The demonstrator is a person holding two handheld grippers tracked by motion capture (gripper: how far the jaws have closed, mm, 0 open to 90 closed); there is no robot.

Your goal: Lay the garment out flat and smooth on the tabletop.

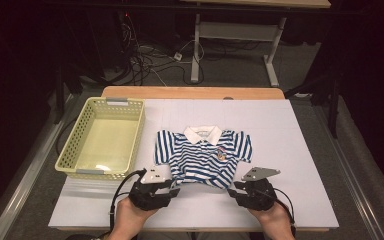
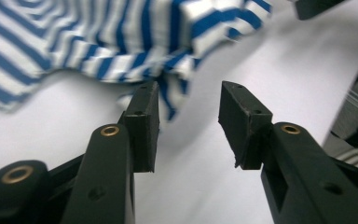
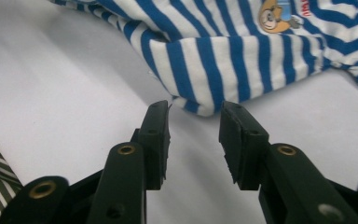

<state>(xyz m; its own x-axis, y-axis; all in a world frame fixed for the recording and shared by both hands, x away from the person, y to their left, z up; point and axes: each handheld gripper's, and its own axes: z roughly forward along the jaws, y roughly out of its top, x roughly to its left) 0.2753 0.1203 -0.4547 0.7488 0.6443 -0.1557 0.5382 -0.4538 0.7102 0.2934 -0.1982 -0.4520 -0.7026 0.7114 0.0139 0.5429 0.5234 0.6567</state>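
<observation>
One striped shirt [image 1: 203, 155] is lying flat near the middle of the white mat [image 1: 300, 150], collar toward the far edge, its hem facing the person. The hem is wrinkling and lifting slightly at both near corners. Two grippers are sitting at that hem: the left gripper [image 1: 172, 189] is pointing at the shirt's near left corner, the right gripper [image 1: 236, 189] at the near right one. In both gripper views the jaws are standing apart with bare mat between them, the hem just beyond the tips, so nothing is being pinched. Open mat is stretching to the right of the shirt and along the near edge by the hands. One yellow basket [image 1: 130, 107] is sitting just left of the shirt, hanging over the mat's left edge
</observation>
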